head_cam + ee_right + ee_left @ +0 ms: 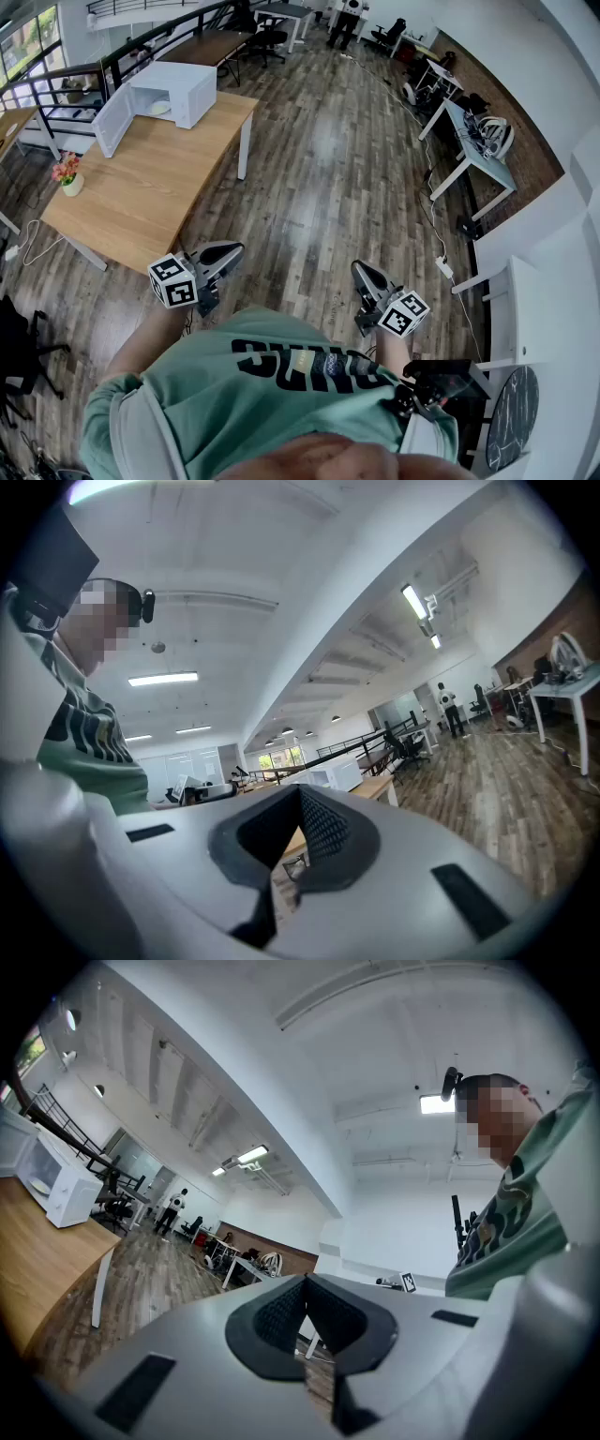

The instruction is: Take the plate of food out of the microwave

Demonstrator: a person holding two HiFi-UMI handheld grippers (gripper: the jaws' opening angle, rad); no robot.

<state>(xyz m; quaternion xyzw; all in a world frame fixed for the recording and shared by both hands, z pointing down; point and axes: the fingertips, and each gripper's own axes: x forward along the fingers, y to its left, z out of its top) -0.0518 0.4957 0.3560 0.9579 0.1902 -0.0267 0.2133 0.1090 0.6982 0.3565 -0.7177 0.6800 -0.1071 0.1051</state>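
**Step in hand:** approach; nothing has been done at the appliance yet.

You stand well apart from the wooden table [141,187], with both tools held near your body.

- **Left gripper [223,253]:** jaws pressed together, nothing between them.
- **Right gripper [366,275]:** likewise closed on nothing.
- **Task item:** the microwave [178,89] sits at the table's far corner with its door [111,120] swung open (1 obstacle out of the way). The plate of food [160,108] lies inside the cavity.

**Next move, in my judgement:** walk up, spread 1 gripper's jaws, and take the plate's rim level.
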